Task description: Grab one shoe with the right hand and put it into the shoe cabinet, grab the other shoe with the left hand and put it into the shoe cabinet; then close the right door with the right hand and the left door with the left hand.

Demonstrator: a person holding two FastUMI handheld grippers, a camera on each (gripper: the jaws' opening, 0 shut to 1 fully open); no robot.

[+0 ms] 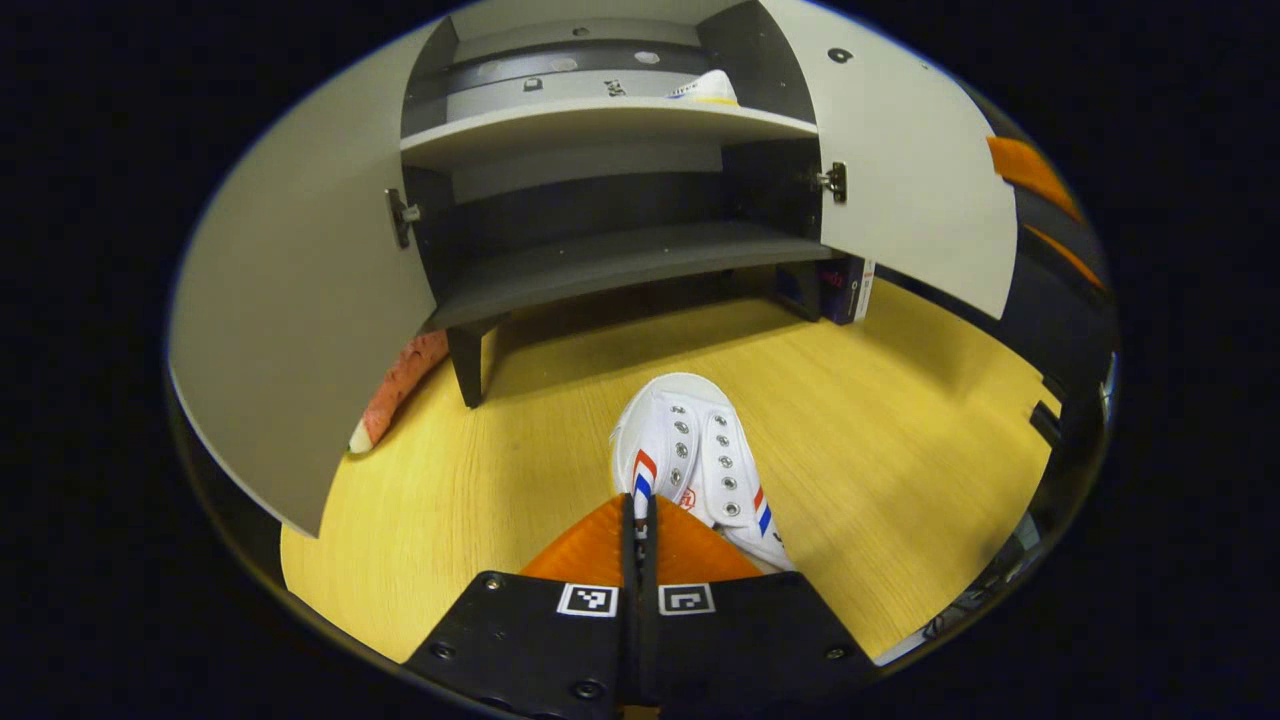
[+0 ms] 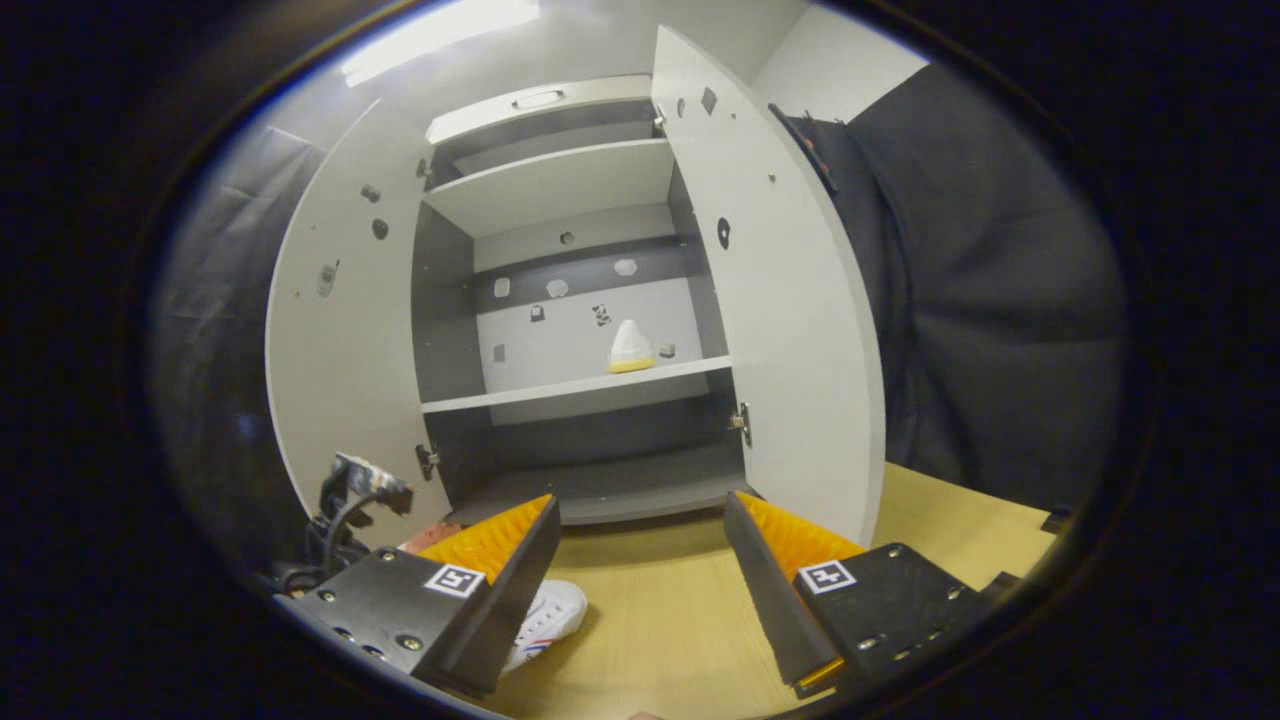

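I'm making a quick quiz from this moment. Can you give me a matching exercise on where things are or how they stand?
Things:
1. shoe on the floor
2. shoe in the cabinet
3. left gripper
4. right gripper

States:
A. jaws wide apart, nothing between them
B. resting on a pale shelf
C. jaws closed together
D. on the yellow wooden floor in front of the open cabinet

Pairs: 1-D, 2-B, 3-C, 4-A
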